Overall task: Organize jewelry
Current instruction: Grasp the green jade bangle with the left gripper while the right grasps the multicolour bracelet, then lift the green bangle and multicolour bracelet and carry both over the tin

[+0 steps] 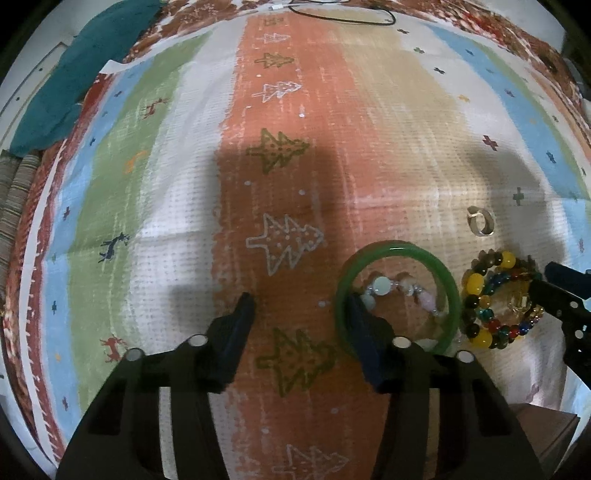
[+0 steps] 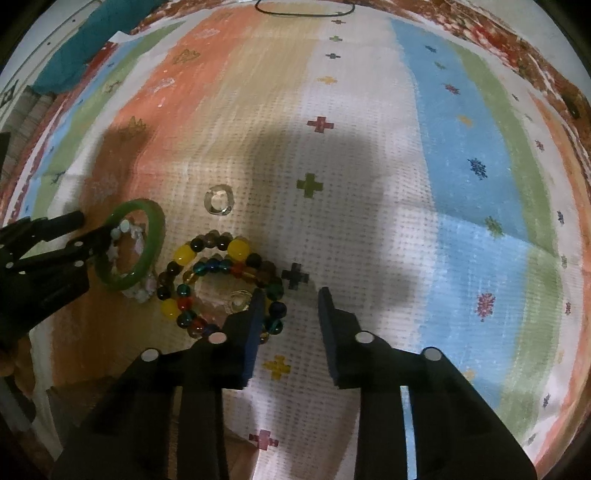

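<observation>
A green bangle (image 1: 397, 247) lies on the striped cloth with a pale bead bracelet (image 1: 380, 286) inside it. My left gripper (image 1: 301, 306) is open: its right finger stands inside the bangle, its left finger well outside, and the bangle's left rim is between them, untouched. To the right lie coiled multicoloured bead bracelets (image 2: 207, 264) with a clear ring (image 2: 240, 301) inside. My right gripper (image 2: 291, 295) is open too: its left finger is inside the coil and the coil's right-hand beads sit in the gap. Another clear ring (image 2: 218, 201) rests beyond them.
The patterned striped cloth (image 2: 369, 166) covers the whole surface. A teal cloth (image 1: 74, 74) lies bunched at the far left and a black cable (image 1: 343, 16) loops at the far edge. The left gripper (image 2: 94, 225) and the right gripper (image 1: 540, 276) work close together.
</observation>
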Available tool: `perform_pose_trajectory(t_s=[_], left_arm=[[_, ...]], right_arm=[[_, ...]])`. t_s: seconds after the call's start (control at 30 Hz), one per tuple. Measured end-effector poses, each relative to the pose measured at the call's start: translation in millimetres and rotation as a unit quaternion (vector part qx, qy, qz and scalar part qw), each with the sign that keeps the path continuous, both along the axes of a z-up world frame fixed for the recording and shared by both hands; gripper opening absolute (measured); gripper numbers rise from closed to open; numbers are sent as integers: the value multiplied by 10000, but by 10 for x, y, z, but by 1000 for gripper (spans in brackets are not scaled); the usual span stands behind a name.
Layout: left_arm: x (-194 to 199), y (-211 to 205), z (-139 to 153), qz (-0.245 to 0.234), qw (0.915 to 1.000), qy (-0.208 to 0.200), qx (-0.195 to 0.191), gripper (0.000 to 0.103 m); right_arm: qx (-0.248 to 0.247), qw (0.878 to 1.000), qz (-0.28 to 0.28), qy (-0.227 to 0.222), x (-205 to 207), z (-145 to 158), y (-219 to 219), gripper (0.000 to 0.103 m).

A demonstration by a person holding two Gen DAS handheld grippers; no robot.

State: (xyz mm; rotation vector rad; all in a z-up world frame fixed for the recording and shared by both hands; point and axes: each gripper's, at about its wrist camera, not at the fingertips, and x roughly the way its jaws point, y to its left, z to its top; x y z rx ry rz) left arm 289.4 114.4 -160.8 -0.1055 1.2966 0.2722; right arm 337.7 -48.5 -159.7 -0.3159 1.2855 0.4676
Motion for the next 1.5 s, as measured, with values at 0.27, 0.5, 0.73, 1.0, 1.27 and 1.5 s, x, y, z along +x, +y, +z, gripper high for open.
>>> perform_pose_trajectory(t_s=[0.27,0.5,0.73,1.0,1.27,1.5], left_arm=[[12,-110,19,-123,9999,58,-60,7],[-59,-120,197,-95,9998,-135,-121,7],[-191,-223,416,-123,9993,-339,-87,7],[-312,-270,681,-138,9978,-645,-82,7],[-456,-367,927,-211,9956,-905,-111,7],[-583,-440,1076,-259,9936,-1085,-167,7]], right_arm=[[142,9998,164,14,-50,-23,56,11],[158,9996,130,-215,-82,141,-27,10],[161,9987,92,-478,-164,327,-125,10],[406,9969,28,-670,-315,578,-199,10],[611,9955,-133,-717,-431,735,-280,10],[639,9942,-86,-859,-560,827,-279,10]])
